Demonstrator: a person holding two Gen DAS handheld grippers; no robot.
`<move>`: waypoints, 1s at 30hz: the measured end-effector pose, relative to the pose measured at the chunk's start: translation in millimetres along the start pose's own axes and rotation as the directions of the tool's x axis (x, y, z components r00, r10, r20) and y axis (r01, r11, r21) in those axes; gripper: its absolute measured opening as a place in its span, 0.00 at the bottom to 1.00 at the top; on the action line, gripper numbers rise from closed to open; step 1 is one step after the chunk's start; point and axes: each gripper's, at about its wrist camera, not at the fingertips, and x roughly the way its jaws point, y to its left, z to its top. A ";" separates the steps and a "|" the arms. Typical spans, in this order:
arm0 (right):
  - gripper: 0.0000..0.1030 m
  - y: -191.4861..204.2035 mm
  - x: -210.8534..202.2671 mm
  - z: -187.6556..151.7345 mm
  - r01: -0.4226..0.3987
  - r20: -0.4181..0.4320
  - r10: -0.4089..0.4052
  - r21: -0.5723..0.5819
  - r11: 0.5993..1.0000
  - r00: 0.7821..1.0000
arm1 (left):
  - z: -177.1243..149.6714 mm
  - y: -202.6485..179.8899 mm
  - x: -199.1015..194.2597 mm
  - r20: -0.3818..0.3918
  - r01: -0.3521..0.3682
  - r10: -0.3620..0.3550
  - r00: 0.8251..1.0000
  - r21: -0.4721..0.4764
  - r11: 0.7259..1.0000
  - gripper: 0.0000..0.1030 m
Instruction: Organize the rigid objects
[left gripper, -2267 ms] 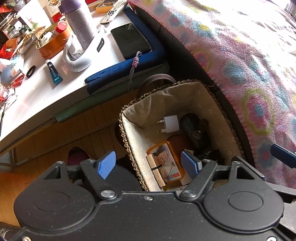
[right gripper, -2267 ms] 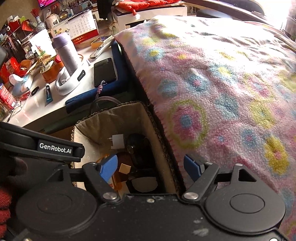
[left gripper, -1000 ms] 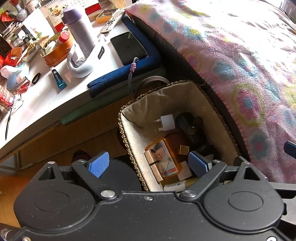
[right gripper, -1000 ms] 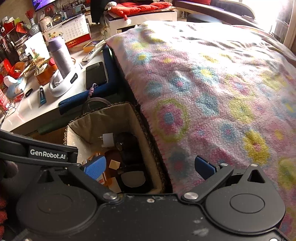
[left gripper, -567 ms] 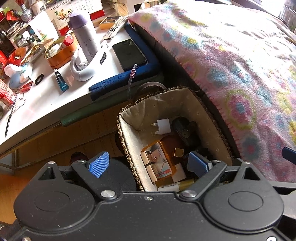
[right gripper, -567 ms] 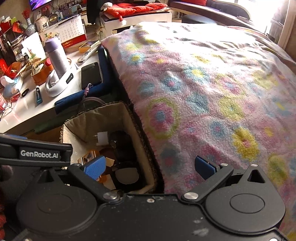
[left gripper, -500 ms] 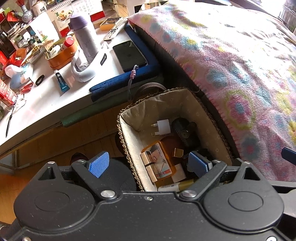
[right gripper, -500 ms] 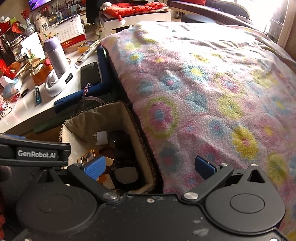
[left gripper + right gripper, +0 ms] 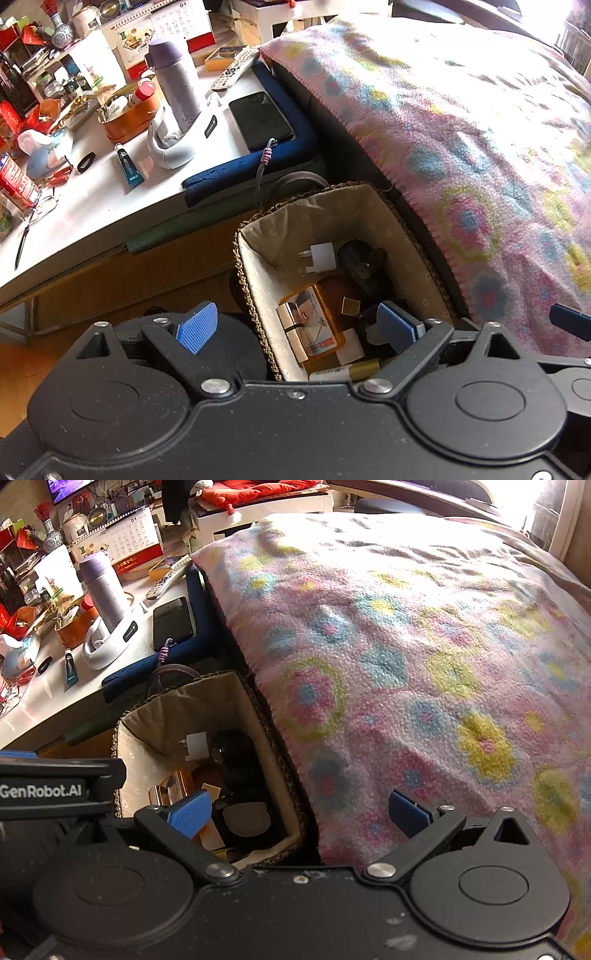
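Sunlit bedroom corner: a pink fleece blanket with blue and yellow flower rings (image 9: 424, 657) covers the bed on my right, and a cluttered white table (image 9: 92, 206) sits beyond on the left. Between them, on the floor, stands a woven rectangular basket with a beige cloth liner (image 9: 258, 266), its right wall tight against the bed side.

Basket contents, as far as I can read them: a white plug adapter (image 9: 322, 257) near the far end, a black rounded object (image 9: 364, 267) just beside it, an orange-rimmed flat box with a face printed on it (image 9: 312, 319) nearer to me, and a small gold square (image 9: 350, 305) lying on the dark items. Lower items are partly hidden by my own tongs.

Left gripper (image 9: 295, 326): blue pads spread wide, nothing between them, hanging above the near end of the basket. Right gripper (image 9: 301, 814): likewise released and empty, straddling the basket's right rim and the blanket edge.

On the table I note a lilac steel bottle (image 9: 177, 85) standing in a white cradle, a black phone (image 9: 260, 120) on a navy pad, and a grey remote control (image 9: 234, 74).
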 end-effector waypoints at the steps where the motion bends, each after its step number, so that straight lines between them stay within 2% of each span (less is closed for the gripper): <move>1: 1.00 -0.5 -0.2 0.1 0.000 0.000 0.000 0.002 1.000 1.000 | -0.5 -0.2 -1.0 0.005 0.000 0.000 1.000 -0.001 1.000 0.88; 9: 1.00 -2.4 -0.7 0.2 0.002 -0.003 -0.002 0.015 1.000 1.000 | 1.5 2.5 4.0 -0.015 0.002 -0.002 1.000 -0.015 1.000 0.87; 30: 1.00 -3.7 6.1 -1.6 0.002 -0.028 -0.002 0.026 1.000 1.000 | 0.5 -5.3 7.6 -0.022 -0.031 0.031 0.999 0.026 0.999 0.88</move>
